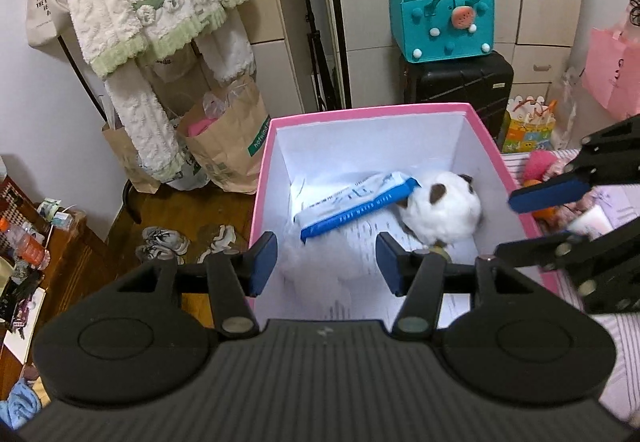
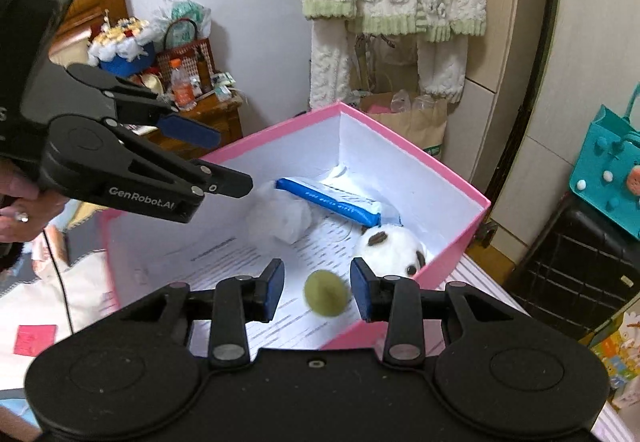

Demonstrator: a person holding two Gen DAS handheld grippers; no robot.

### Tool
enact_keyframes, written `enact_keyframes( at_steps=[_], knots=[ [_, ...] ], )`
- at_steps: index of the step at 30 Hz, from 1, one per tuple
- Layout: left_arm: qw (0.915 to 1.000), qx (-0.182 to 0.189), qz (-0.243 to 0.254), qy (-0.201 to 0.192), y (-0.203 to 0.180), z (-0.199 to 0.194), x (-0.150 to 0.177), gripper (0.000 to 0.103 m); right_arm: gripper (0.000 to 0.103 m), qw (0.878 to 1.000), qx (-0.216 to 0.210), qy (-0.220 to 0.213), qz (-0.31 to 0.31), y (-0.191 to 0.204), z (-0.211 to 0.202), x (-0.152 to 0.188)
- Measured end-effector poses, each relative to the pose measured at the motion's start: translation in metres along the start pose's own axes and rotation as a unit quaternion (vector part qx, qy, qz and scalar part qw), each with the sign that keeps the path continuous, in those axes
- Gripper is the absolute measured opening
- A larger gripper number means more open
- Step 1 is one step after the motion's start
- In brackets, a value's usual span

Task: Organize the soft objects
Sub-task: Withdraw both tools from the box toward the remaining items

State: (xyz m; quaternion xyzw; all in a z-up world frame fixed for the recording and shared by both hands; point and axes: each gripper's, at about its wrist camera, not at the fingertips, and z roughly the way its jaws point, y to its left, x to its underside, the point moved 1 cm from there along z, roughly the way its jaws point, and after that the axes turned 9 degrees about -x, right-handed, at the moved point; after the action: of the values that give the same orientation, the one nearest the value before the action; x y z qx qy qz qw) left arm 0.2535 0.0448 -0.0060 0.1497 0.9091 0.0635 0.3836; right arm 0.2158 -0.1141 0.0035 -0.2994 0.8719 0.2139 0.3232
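Note:
A pink box (image 1: 372,111) with a white inside holds a blue and white wipes pack (image 1: 354,201), a white plush with brown ears (image 1: 442,207) and a blurred white fluffy thing (image 1: 316,266). My left gripper (image 1: 326,262) is open above the fluffy thing. In the right wrist view, my right gripper (image 2: 316,292) is open over the box (image 2: 404,139), with a blurred green ball (image 2: 325,293) between its fingers, not touching them. The pack (image 2: 332,201), plush (image 2: 390,248) and fluffy thing (image 2: 280,217) lie beyond. The left gripper (image 2: 216,157) shows open at the left there.
Paper bags (image 1: 224,145) and a hanging fleece robe (image 1: 152,1) stand left of the box. A teal felt bag (image 1: 444,21) sits on a black suitcase (image 1: 456,81) behind. More soft toys (image 1: 540,165) lie on the striped bed at the right. A cluttered wooden nightstand (image 2: 200,109) is nearby.

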Motion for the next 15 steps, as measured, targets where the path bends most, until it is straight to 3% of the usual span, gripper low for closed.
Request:
enact_keyframes(
  at_steps=[15],
  knots=[
    [0.9967,0.016,0.067,-0.042,-0.025,-0.106,0.026,0.059,0.046,0.999,-0.02,-0.028,-0.03,0.062,-0.092,0.026]
  ],
)
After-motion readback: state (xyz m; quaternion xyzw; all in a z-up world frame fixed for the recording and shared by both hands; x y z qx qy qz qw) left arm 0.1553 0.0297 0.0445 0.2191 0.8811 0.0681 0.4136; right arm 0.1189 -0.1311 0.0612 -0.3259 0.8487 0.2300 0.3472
